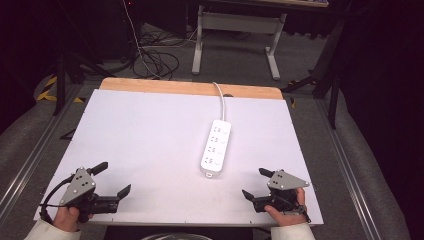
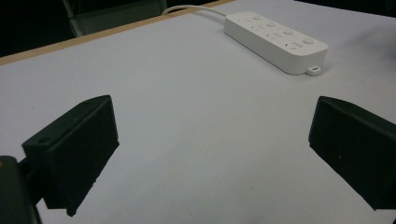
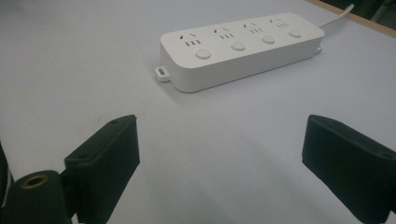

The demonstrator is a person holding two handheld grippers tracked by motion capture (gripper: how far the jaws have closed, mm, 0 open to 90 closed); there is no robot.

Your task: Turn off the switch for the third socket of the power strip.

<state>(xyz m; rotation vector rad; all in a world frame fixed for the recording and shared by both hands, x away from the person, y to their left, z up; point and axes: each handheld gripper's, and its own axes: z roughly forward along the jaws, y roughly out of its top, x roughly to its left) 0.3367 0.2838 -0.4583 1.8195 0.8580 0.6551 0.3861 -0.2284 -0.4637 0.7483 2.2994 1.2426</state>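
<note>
Your left gripper (image 1: 112,178) and right gripper (image 1: 257,184) both sit spread wide, holding nothing. The white power strip (image 1: 216,147) lies around 1 o'clock of table centre. Rigid, smooth plastic, probably lightish; pinch it across the narrow sides, mid-body.

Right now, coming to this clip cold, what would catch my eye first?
The white power strip lies alone on the white table, right of centre, its cord running off over the far edge. At the near edge, the left gripper and the right gripper rest with jaws wide open, holding nothing, one at each corner.
</note>
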